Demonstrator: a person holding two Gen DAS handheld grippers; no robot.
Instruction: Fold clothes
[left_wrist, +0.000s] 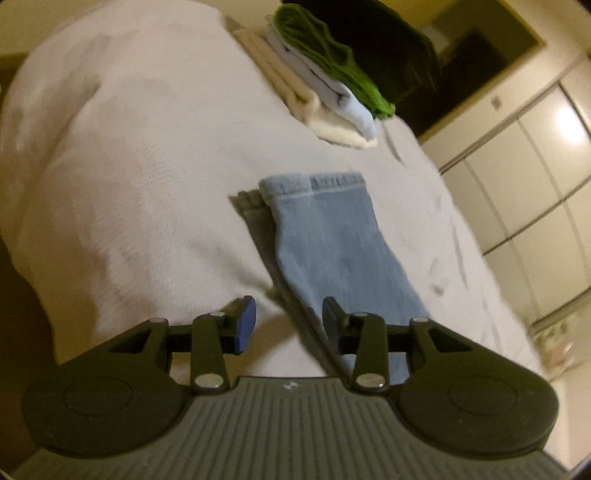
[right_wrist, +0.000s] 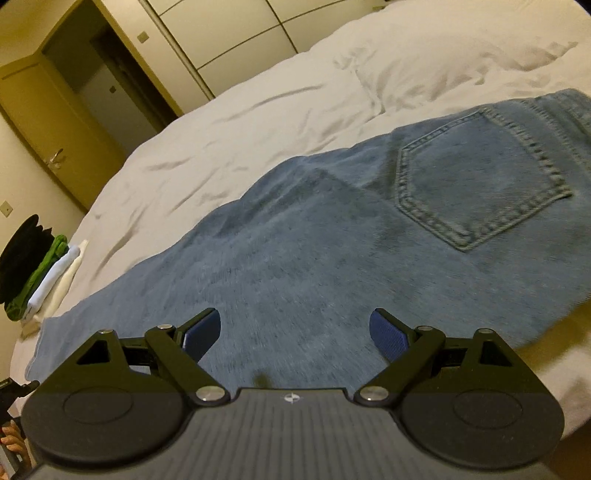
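Left gripper (left_wrist: 288, 325) w/ jaws apart, empty, above leg hem of light-blue denim jeans (left_wrist: 332, 243) laid flat on white duvet (left_wrist: 129, 184). Right gripper (right_wrist: 295, 334) likewise spread, nothing held, over jeans' thigh; stitched back pocket (right_wrist: 476, 177) beyond. Stack of folded cream, pale-blue, green & black clothes (left_wrist: 332, 74) further off.

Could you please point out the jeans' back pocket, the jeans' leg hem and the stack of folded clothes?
back pocket (right_wrist: 476, 181), right wrist view, middle of the stitched patch.
leg hem (left_wrist: 317, 184), left wrist view, on the cuff band.
stack of folded clothes (left_wrist: 325, 74), left wrist view, green top layer.
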